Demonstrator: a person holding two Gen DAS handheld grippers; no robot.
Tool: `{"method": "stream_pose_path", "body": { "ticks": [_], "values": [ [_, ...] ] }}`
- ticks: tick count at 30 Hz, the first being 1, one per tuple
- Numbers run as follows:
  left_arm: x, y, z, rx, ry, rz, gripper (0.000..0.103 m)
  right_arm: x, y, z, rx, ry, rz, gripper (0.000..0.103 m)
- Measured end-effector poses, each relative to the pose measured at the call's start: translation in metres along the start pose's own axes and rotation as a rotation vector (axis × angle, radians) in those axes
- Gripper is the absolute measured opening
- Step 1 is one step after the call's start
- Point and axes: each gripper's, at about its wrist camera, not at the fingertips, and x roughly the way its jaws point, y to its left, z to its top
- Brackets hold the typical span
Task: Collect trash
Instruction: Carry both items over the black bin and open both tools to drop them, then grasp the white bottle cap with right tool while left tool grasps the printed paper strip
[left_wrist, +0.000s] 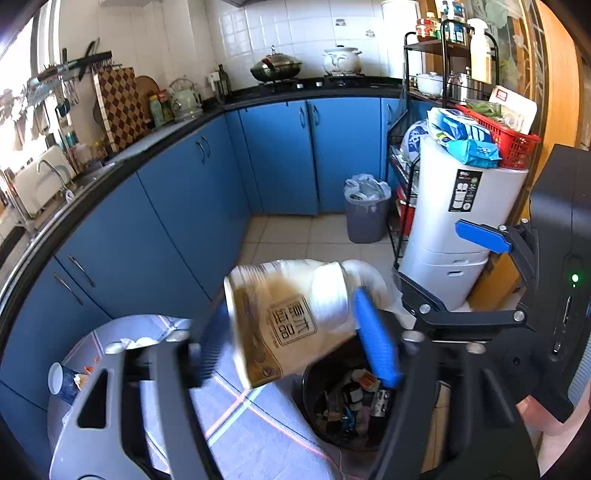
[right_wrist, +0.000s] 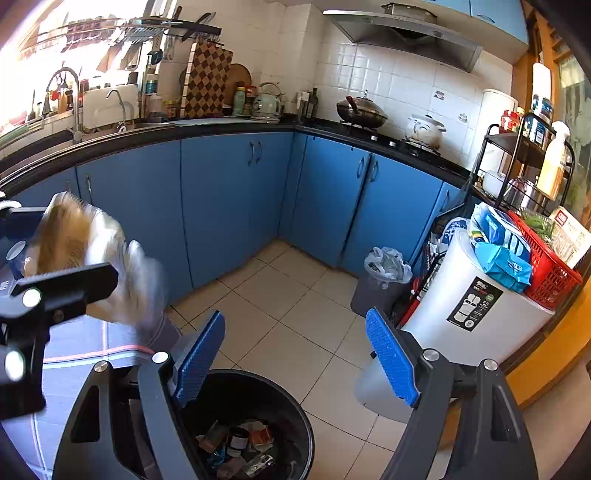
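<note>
In the left wrist view a tan paper cup wrapped in clear plastic hangs tilted and blurred between the blue pads of my left gripper. The jaws stand wide and do not press on it, so the gripper is open. A black trash bin holding several wrappers sits just below and to the right. The right wrist view has my right gripper open and empty over the same bin. The wrapped cup and the left gripper's black frame show at that view's left edge.
A round table with a blue-grey cloth carries a paper cup and crumpled tissue. A grey bin with a plastic liner stands by the blue cabinets. A white drum with a red basket is at the right.
</note>
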Motion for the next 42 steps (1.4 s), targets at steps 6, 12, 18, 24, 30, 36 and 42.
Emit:
{"method": "stream_pose_path", "body": {
  "ticks": [6, 12, 18, 24, 30, 36, 42],
  "values": [
    [0.004, 0.004, 0.001, -0.009, -0.006, 0.021, 0.08, 0.005, -0.004, -0.003, 0.012, 0.014, 0.003, 0.077],
    [0.004, 0.028, -0.007, -0.055, 0.005, 0.052, 0.08, 0.008, 0.019, 0.0, -0.019, 0.013, 0.045, 0.077],
    [-0.005, 0.065, -0.023, -0.108, 0.008, 0.106, 0.08, 0.009, 0.057, 0.008, -0.068, 0.007, 0.1, 0.077],
    [-0.023, 0.116, -0.058, -0.158, 0.023, 0.202, 0.08, 0.008, 0.1, 0.01, -0.099, 0.01, 0.21, 0.077],
    [-0.05, 0.17, -0.108, -0.22, 0.054, 0.316, 0.08, 0.008, 0.154, 0.007, -0.147, 0.026, 0.345, 0.077],
    [-0.07, 0.217, -0.153, -0.297, 0.09, 0.361, 0.08, 0.004, 0.214, 0.003, -0.22, 0.033, 0.453, 0.077],
    [-0.075, 0.249, -0.194, -0.335, 0.138, 0.396, 0.08, 0.001, 0.272, -0.011, -0.293, 0.073, 0.585, 0.077]
  ]
}}
